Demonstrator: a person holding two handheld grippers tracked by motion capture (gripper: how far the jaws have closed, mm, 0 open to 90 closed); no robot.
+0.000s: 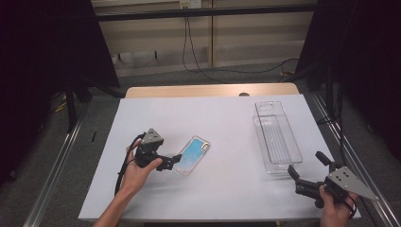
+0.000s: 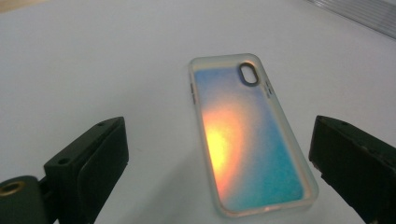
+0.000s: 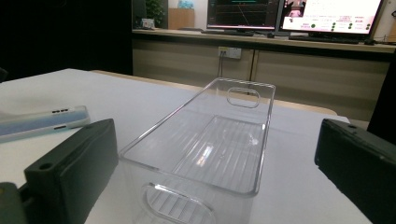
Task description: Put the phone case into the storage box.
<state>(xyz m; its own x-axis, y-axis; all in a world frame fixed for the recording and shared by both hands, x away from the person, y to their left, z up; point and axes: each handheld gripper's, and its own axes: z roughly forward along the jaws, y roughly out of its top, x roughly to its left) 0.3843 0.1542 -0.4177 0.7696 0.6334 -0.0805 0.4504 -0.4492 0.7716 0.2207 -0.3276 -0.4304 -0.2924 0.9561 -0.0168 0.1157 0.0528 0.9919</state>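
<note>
The left claw [image 1: 176, 161] stands wide open with nothing in its grip; its jaws flank the near end of the phone case [image 2: 247, 135] without pressing on it. In the left gripper view the case lies flat on the white counter [image 1: 222, 118], its camera cutout at the far end and its blue and orange face up. From the high view the case [image 1: 192, 155] sits left of the counter's middle, angled, just beside the left claw's tips. The right claw [image 1: 307, 166] is also open and holds nothing, hovering near the counter's near right corner. Just beyond its jaws stands the clear plastic bin [image 3: 205, 140], empty, running along the counter's right side toward the far edge [image 1: 276, 137]. The case and the bin are well apart.
</note>
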